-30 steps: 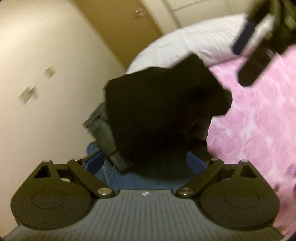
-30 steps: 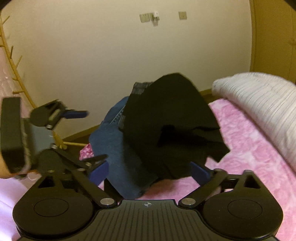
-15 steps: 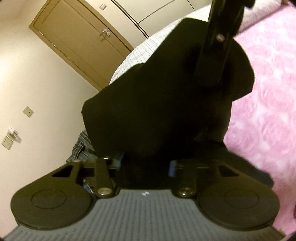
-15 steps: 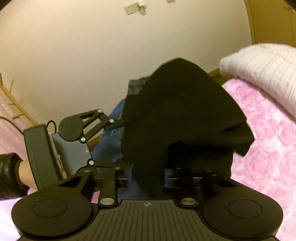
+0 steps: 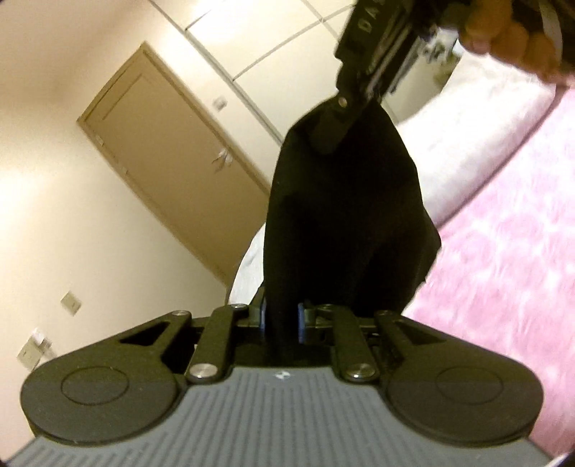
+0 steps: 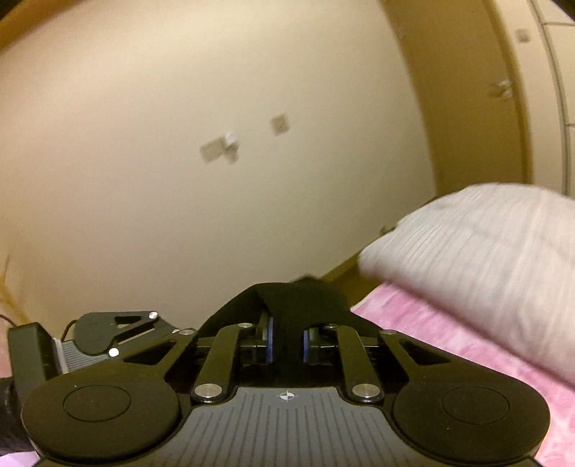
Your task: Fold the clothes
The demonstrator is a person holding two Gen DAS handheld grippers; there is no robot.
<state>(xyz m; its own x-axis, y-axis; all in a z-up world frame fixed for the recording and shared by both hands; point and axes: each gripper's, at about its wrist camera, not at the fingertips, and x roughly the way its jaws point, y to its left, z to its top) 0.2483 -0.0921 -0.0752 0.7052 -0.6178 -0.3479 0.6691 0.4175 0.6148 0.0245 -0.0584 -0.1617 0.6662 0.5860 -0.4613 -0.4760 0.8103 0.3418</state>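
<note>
A black garment hangs in the air between both grippers, lifted above the pink bedspread. My left gripper is shut on its lower edge, blue pads pressed against the cloth. In the left wrist view the right gripper holds the garment's top, with a hand behind it. In the right wrist view my right gripper is shut on a bunched fold of the black garment. The left gripper's body shows at the lower left there.
A white striped pillow lies at the head of the pink bed. A brown door and cream wall with switch plates stand behind. White wardrobe panels are near the door.
Both grippers closed on the black garment and lifted it off the jeans pile. The views tilted upward; the jeans are out of sight now.
</note>
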